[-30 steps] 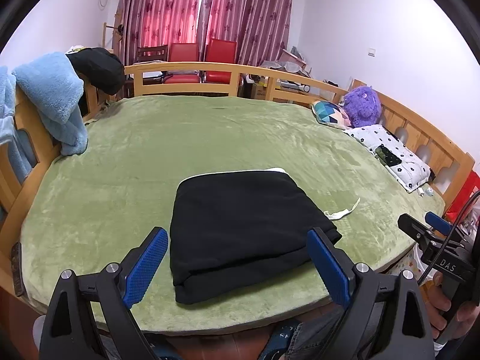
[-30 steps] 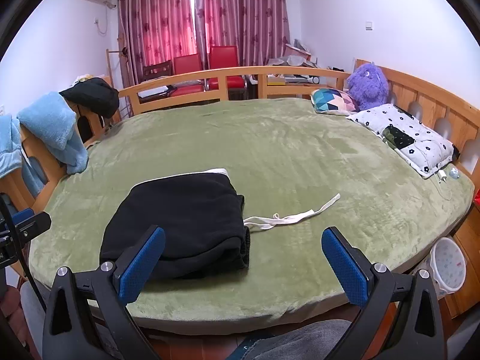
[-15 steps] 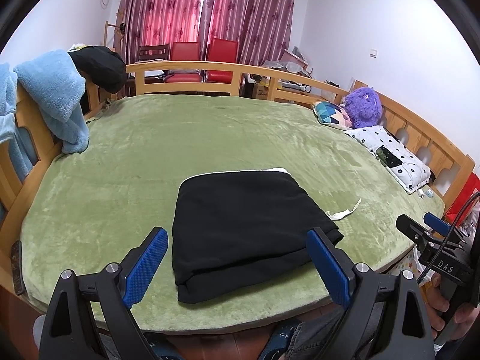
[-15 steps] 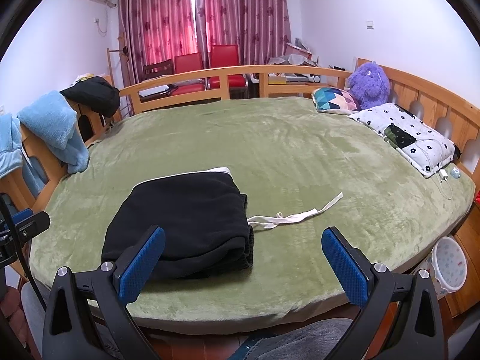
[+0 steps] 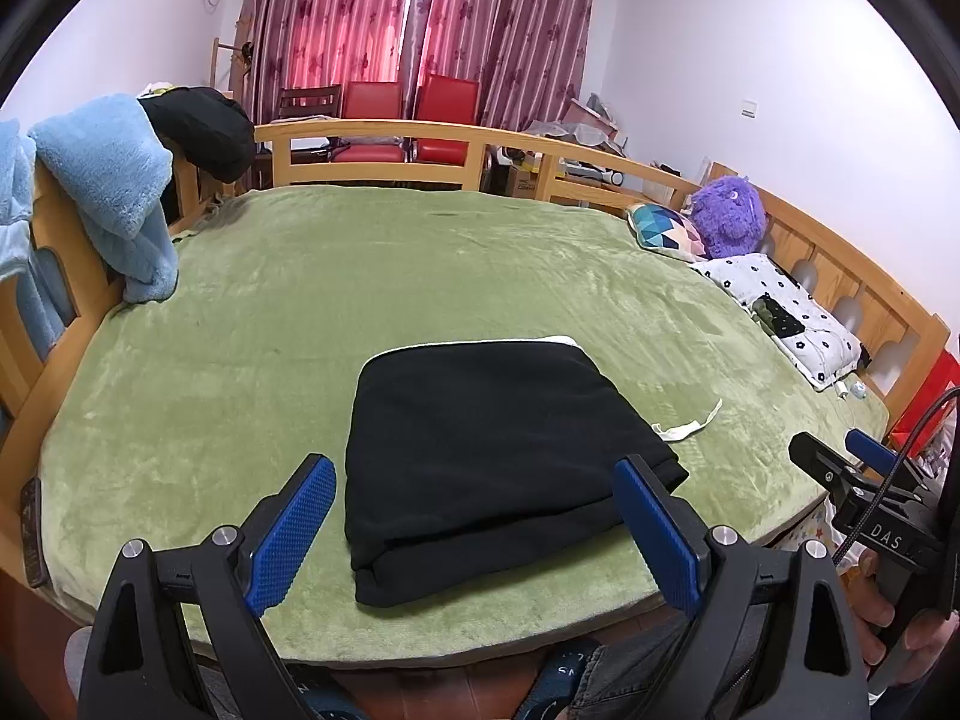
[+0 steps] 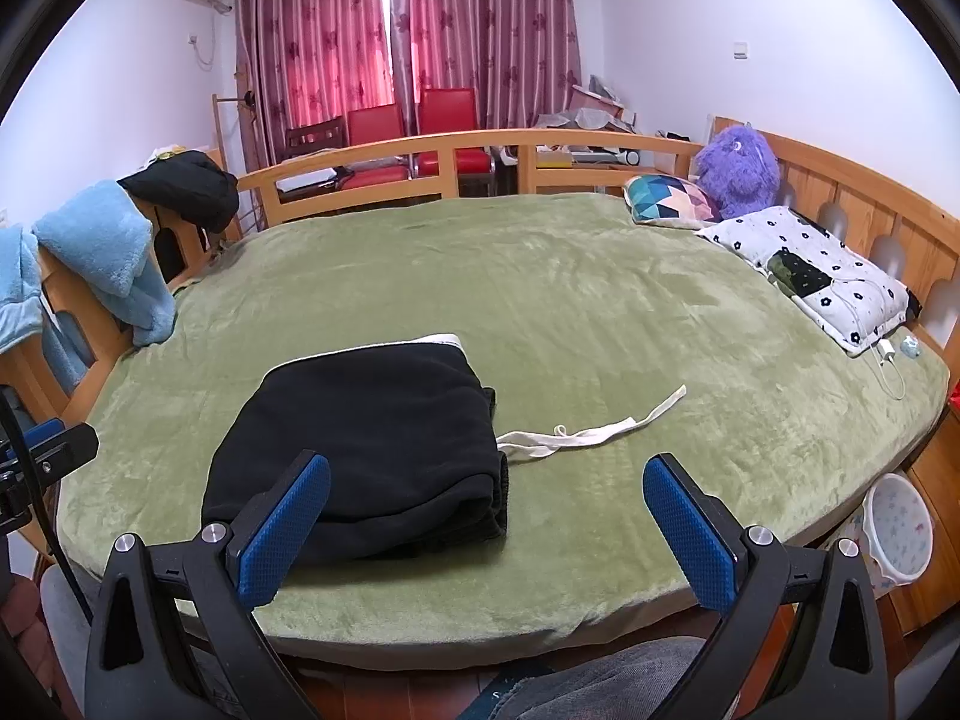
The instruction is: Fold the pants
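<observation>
The black pants [image 5: 486, 450] lie folded into a thick rectangle near the front edge of the green bed cover [image 5: 420, 276]; they also show in the right wrist view [image 6: 372, 444]. A white drawstring [image 6: 594, 429] trails out to their right. My left gripper [image 5: 474, 528] is open and empty, held back off the bed edge in front of the pants. My right gripper [image 6: 486, 534] is open and empty, in front of the pants' right end and the drawstring. Neither touches the cloth.
A wooden bed rail [image 5: 420, 144] runs round the bed. A blue blanket [image 5: 114, 192] and a black garment [image 5: 204, 126] hang at the left. Pillows [image 6: 822, 270] and a purple plush toy [image 6: 738, 168] lie at the right. A pale bin [image 6: 900, 528] stands beside the bed.
Both grippers have drifted very slightly; the view has shifted a little. The pants and drawstring have not moved.
</observation>
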Demonstrator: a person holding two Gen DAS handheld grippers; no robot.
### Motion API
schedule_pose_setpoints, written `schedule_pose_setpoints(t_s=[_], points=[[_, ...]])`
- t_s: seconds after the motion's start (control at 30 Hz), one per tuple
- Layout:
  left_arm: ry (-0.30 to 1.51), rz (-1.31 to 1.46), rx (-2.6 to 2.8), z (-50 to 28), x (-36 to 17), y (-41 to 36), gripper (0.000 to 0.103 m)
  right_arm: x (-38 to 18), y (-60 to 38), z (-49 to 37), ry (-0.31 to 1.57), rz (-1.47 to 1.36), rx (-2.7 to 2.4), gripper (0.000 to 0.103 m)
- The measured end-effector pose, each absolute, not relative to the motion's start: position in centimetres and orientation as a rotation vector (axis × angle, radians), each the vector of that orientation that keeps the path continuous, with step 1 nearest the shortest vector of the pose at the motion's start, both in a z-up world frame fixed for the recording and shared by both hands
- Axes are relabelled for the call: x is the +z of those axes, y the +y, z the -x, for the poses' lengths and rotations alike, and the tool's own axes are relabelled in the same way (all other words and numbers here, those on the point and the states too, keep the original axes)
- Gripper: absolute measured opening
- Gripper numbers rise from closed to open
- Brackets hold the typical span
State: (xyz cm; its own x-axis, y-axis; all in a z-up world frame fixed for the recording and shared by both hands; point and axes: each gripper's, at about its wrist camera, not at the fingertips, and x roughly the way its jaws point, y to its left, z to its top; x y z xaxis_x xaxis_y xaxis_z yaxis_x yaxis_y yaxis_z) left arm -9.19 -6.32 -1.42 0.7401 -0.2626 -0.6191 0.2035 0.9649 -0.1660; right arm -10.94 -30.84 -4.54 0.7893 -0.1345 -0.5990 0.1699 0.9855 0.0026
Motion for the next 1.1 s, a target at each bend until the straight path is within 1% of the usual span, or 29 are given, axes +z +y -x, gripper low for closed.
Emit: schedule_pose_setpoints(t_s=[1.1], points=[[0.690, 0.089, -0.253, 9.14, -1.33, -6.53, 0.094, -4.60, -30.84, 10.85, 0.638, -0.059, -0.168, 0.102]])
